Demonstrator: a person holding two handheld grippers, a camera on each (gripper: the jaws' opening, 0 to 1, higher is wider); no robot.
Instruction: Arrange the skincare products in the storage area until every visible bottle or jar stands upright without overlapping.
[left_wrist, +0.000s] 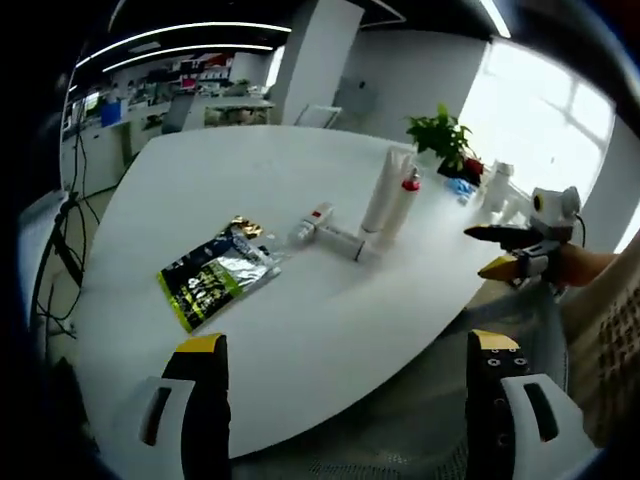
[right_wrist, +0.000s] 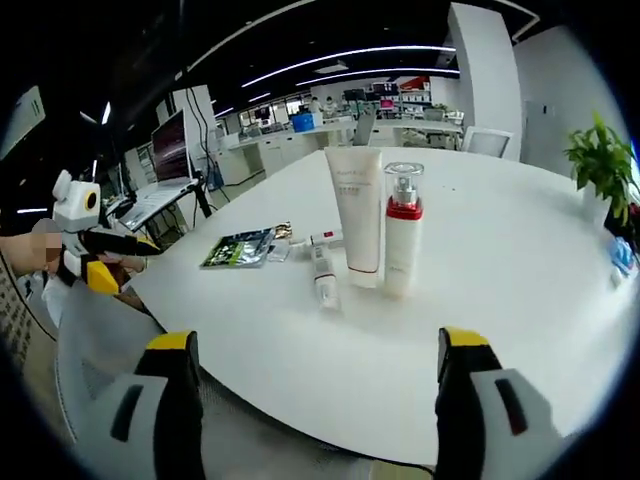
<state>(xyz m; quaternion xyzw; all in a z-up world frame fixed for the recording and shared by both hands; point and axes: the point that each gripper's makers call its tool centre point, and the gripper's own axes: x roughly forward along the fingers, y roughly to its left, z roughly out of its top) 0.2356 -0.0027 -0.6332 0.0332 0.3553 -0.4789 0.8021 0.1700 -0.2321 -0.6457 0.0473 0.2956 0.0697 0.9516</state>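
Note:
A tall white tube (left_wrist: 383, 190) (right_wrist: 355, 215) stands upright on its cap near the middle of the white table (left_wrist: 300, 330). Close beside it stands a white pump bottle with a red collar (left_wrist: 404, 203) (right_wrist: 402, 235). Two small tubes lie flat near them: one (left_wrist: 342, 241) (right_wrist: 323, 275) in front of the tall tube, the other (left_wrist: 314, 221) (right_wrist: 322, 238) beside it. A dark foil sachet (left_wrist: 215, 278) (right_wrist: 240, 248) lies flat further off. My left gripper (left_wrist: 350, 345) (right_wrist: 95, 258) and right gripper (right_wrist: 318, 340) (left_wrist: 505, 252) hover open off the table edge, holding nothing.
A potted plant (left_wrist: 440, 135) (right_wrist: 600, 160) stands at the table's far side, with white bottles (left_wrist: 498, 185) and small blue and red items near it. In the right gripper view a laptop (right_wrist: 165, 192) sits on a desk behind. A grey chair back (right_wrist: 95, 340) is below the table edge.

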